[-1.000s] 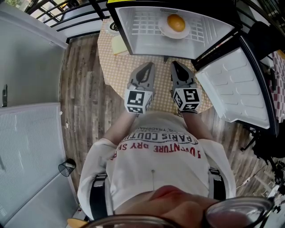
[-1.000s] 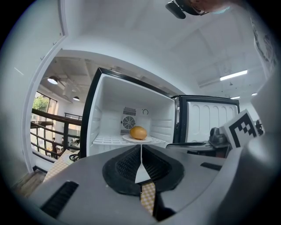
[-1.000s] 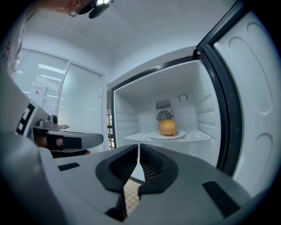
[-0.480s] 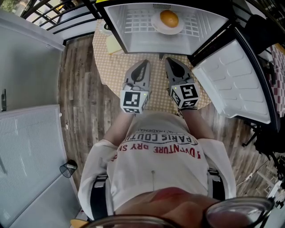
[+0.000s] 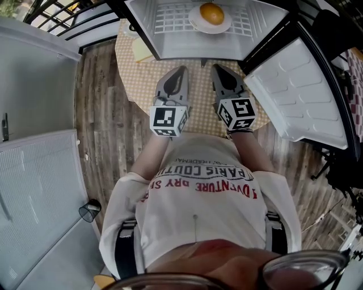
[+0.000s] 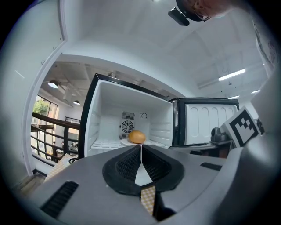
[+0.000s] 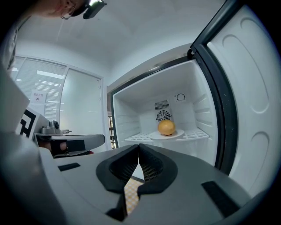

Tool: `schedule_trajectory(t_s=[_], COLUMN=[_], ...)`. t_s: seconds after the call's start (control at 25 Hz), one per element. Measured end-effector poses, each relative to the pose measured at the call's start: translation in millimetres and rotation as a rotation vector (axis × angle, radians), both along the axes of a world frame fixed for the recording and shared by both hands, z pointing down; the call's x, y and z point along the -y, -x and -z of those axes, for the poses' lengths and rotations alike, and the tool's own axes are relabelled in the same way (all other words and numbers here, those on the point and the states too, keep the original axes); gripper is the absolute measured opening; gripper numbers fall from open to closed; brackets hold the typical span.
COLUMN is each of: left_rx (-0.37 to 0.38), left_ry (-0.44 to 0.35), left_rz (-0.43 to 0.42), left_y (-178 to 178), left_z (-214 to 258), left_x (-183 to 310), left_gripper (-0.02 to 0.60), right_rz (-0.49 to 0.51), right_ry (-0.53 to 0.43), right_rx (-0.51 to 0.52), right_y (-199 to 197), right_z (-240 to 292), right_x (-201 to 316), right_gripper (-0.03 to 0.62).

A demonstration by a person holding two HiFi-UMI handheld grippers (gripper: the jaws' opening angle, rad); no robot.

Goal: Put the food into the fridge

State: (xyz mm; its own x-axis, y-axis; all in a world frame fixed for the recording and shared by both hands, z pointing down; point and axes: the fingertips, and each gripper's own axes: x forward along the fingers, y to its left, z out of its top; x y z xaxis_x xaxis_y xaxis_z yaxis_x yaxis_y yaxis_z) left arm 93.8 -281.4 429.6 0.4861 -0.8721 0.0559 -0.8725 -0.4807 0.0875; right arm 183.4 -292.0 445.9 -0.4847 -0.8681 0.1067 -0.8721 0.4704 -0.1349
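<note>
An orange bun-like food (image 5: 211, 13) lies on a white plate (image 5: 195, 20) on the wire shelf inside the open fridge (image 5: 170, 45). It also shows in the left gripper view as the food (image 6: 137, 136) and in the right gripper view as the food (image 7: 166, 127). My left gripper (image 5: 179, 70) and right gripper (image 5: 217, 68) hover side by side over the checkered table, in front of the fridge opening. Both are shut with nothing between their jaws.
The fridge door (image 5: 295, 96) stands swung open at the right. The round table with a checkered cloth (image 5: 142, 85) carries the fridge; a yellow pad (image 5: 141, 52) lies on it at the left. Wooden floor (image 5: 102, 113) and white panels (image 5: 39, 187) lie to the left.
Both grippers have drawn back a little from the fridge toward the person. The view has tilted, so the fridge sits higher in the picture.
</note>
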Motion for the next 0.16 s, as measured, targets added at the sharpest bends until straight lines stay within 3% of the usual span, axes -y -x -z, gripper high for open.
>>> schedule_trajectory(t_s=[0.16], left_rx=[-0.001], left_ry=[-0.009], left_rz=[0.003], left_y=[-3.2], left_z=[2.9], left_x=[1.5], left_gripper=[0.028], right_rz=[0.013], right_ry=[-0.003], right_rx=[-0.015], right_y=[0.3], right_z=[0.1], right_x=[-0.9], right_gripper=[0.028])
